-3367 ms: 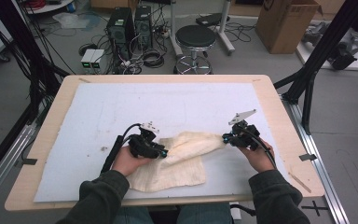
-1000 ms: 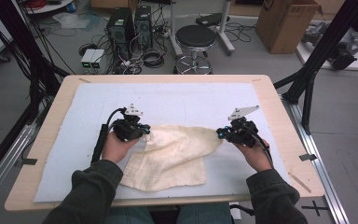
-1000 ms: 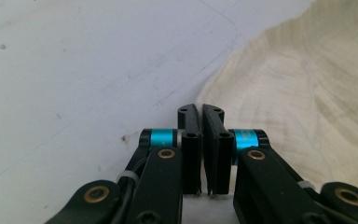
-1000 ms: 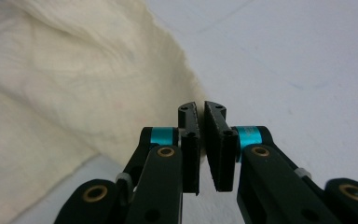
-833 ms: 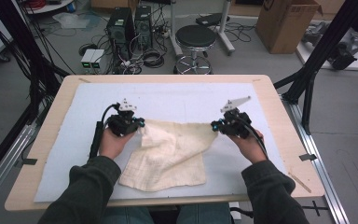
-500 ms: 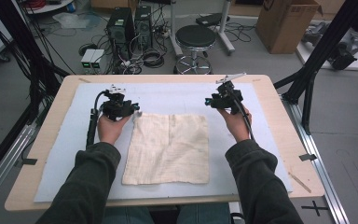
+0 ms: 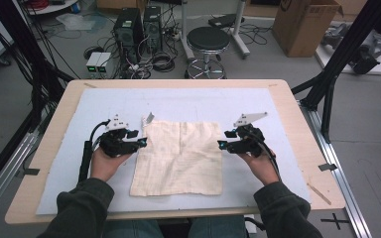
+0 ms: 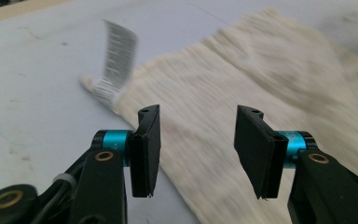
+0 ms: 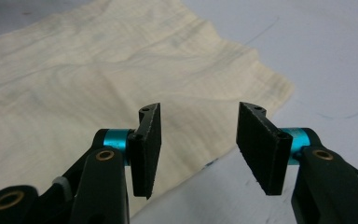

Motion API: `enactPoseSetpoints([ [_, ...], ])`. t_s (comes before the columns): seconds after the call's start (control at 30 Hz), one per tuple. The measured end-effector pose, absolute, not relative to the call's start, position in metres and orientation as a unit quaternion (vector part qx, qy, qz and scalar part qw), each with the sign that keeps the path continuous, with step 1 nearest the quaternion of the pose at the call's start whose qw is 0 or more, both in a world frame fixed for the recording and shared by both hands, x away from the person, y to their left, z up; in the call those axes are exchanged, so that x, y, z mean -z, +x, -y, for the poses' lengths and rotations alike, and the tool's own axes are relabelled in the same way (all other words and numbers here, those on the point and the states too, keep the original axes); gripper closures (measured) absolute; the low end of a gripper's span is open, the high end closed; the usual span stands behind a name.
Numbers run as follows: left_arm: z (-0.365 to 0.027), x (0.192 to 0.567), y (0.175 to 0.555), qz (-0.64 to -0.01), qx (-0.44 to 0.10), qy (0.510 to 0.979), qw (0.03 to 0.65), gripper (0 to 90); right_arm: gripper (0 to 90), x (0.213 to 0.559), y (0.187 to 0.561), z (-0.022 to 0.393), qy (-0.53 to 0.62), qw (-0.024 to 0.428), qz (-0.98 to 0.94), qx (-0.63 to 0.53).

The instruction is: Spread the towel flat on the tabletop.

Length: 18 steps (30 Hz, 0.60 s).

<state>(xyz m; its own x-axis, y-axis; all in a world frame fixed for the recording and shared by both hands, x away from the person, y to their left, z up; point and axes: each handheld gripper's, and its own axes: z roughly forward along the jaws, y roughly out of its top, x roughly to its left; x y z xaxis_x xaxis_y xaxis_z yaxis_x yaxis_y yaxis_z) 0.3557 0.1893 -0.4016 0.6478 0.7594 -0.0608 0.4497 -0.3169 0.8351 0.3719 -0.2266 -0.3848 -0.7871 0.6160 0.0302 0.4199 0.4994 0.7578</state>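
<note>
A cream cloth [image 7: 181, 156] lies spread flat on the white mat [image 7: 69, 124], with a small striped label [image 7: 149, 119] sticking up at its far left corner. My left gripper [image 7: 141, 143] hovers at the cloth's left edge. Its jaws have just been opening and nothing sits between them. In the left gripper view the open left gripper [image 8: 198, 149] looks over the cloth [image 8: 242, 79] and the label [image 8: 116, 60]. My right gripper [image 7: 221, 145] is at the cloth's right edge. Its jaws have also just been opening, and the right gripper [image 9: 198, 149] stands above the cloth's [image 9: 74, 79] corner without touching it.
The mat covers a wooden table [image 7: 297, 114]. Beyond the far edge stand a black stool [image 7: 207, 42], computer cases [image 7: 139, 25] with cables and a cardboard box [image 7: 305, 25]. Black frame struts [image 7: 327, 84] rise at the table's right and left.
Both grippers pulled the bunched cloth apart and laid it flat, then let go. Since half a second ago both hands have drawn back from the far corners toward the person.
</note>
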Motion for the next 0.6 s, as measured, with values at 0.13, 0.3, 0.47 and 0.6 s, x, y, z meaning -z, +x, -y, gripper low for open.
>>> enactPoseSetpoints([
  [0.13, -0.193, 0.403, 0.327, -0.349, -0.157, 0.809, 0.446, 50.2, 50.2, 0.389, 0.348, 0.230, 0.275, 0.112, -0.861, -0.412],
  [0.3, -0.197, 0.411, 0.293, -0.333, -0.137, 0.818, 0.448, 50.3, 53.3, 0.404, 0.327, 0.226, 0.252, 0.082, -0.876, -0.404],
  [0.47, -0.203, 0.424, 0.273, -0.319, -0.141, 0.827, 0.441, 52.5, 55.6, 0.414, 0.315, 0.225, 0.229, 0.065, -0.886, -0.398],
  [0.6, -0.201, 0.429, 0.265, -0.305, -0.125, 0.837, 0.436, 52.6, 59.5, 0.420, 0.303, 0.220, 0.203, 0.055, -0.896, -0.391],
])
